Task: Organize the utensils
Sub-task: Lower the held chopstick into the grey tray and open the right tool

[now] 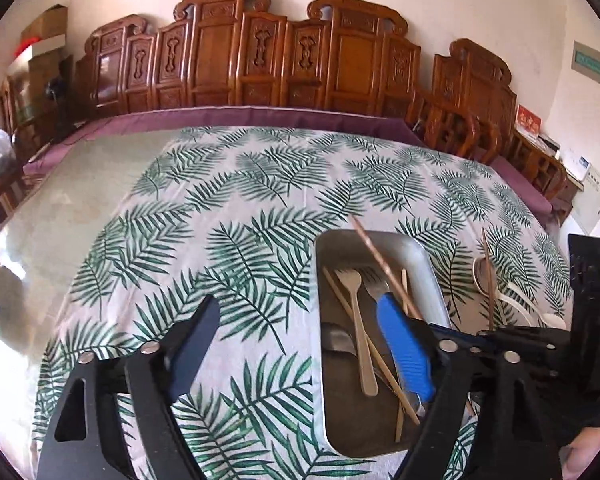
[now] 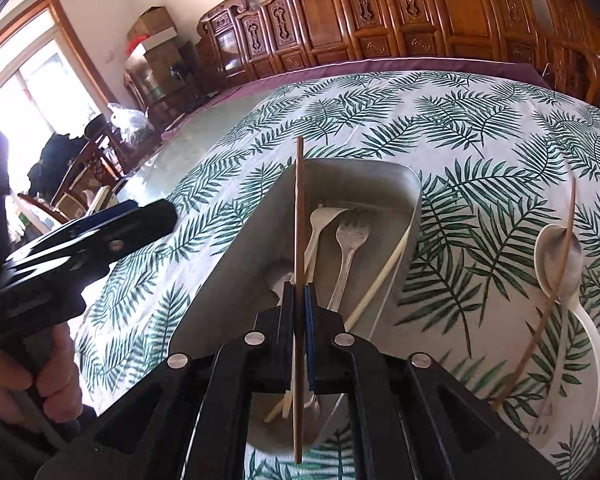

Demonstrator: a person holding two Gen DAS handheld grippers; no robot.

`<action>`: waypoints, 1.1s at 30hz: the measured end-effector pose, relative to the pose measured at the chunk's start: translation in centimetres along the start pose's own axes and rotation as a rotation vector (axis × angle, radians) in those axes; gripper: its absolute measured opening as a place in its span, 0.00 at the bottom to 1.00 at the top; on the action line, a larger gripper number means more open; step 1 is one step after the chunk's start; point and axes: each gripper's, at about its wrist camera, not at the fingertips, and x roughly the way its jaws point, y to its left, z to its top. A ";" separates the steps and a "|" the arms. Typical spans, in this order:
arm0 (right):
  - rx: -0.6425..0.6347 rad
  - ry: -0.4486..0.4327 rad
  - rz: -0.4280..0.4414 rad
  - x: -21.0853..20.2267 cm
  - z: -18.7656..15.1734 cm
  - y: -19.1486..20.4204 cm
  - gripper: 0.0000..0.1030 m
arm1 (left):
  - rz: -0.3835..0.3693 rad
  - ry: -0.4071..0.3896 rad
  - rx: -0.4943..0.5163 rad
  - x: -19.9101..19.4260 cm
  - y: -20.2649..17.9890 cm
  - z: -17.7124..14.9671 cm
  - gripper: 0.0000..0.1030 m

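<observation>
A leaf-print tablecloth (image 1: 228,216) covered the table. On it sat a metal tray (image 2: 384,184) holding a pale wooden fork (image 1: 356,308), a metal fork (image 2: 350,248) and pale chopsticks (image 2: 384,276). Right of the tray lay white spoons (image 2: 556,256) crossed by a brown chopstick (image 2: 564,256). The left gripper (image 1: 300,344) stood spread wide, empty. The right gripper (image 2: 299,300), pressed together, pinched another dark chopstick (image 2: 299,208) above the tray.

A rectangular grey metal tray (image 2: 396,184) sits mid-frame, holding a pale wooden fork (image 2: 320,224), a silver metal fork (image 2: 350,240) and pale chopsticks (image 2: 384,276). At right, a white spoon (image 2: 556,256) lies under a brown chopstick (image 2: 560,276).
</observation>
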 end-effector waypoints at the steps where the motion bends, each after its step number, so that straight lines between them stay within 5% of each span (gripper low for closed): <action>1: 0.002 -0.004 -0.003 0.2 0.1 0.0 0.06 | 0.001 -0.004 -0.001 -0.1 0.1 0.0 0.82; 19: 0.021 0.010 0.001 2.0 -1.0 0.4 0.07 | 0.021 -0.006 -0.008 -0.1 0.4 0.2 0.83; 33: -0.070 -0.067 -0.016 -2.7 -0.6 0.3 0.09 | 0.019 -0.004 -0.006 -0.3 0.2 0.2 0.83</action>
